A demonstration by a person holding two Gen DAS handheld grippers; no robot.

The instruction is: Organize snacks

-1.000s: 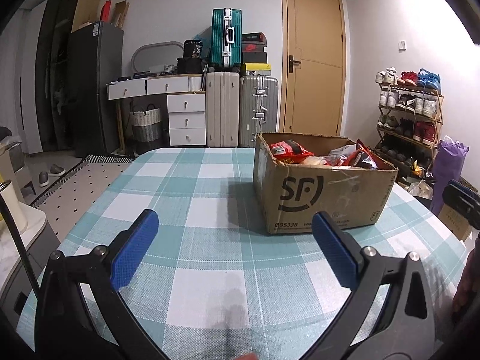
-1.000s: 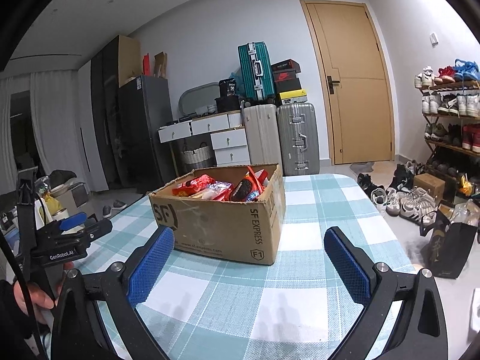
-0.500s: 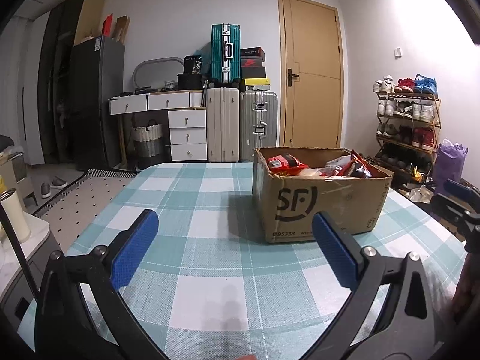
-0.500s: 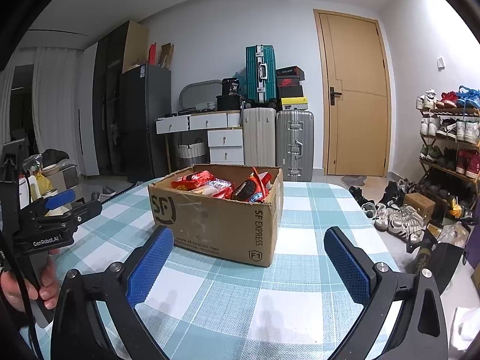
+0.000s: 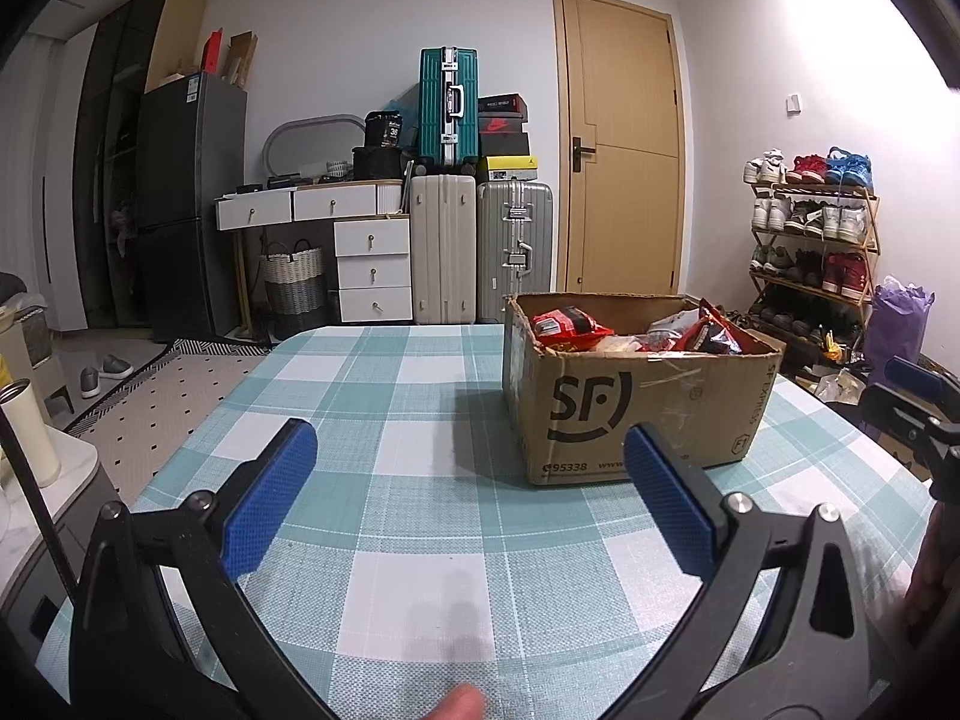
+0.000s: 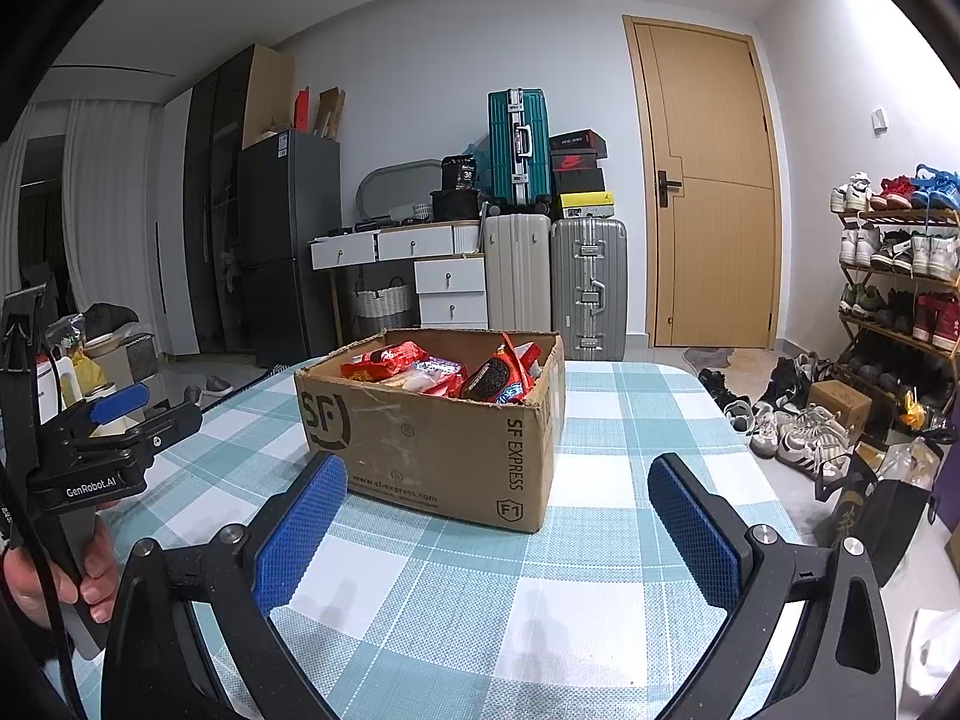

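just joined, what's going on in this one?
A person holds a gripper in each hand over a checked table. Both the left gripper and the right gripper are open and empty, pointed at a cardboard box that stands on the table with snack packets piled inside. Nothing has been taken out yet; neither gripper touches the box.

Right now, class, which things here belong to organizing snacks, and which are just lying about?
Belongs to the job:
cardboard box
snack packets
left gripper
right gripper

Just lying about:
suitcases
shoe rack
fridge
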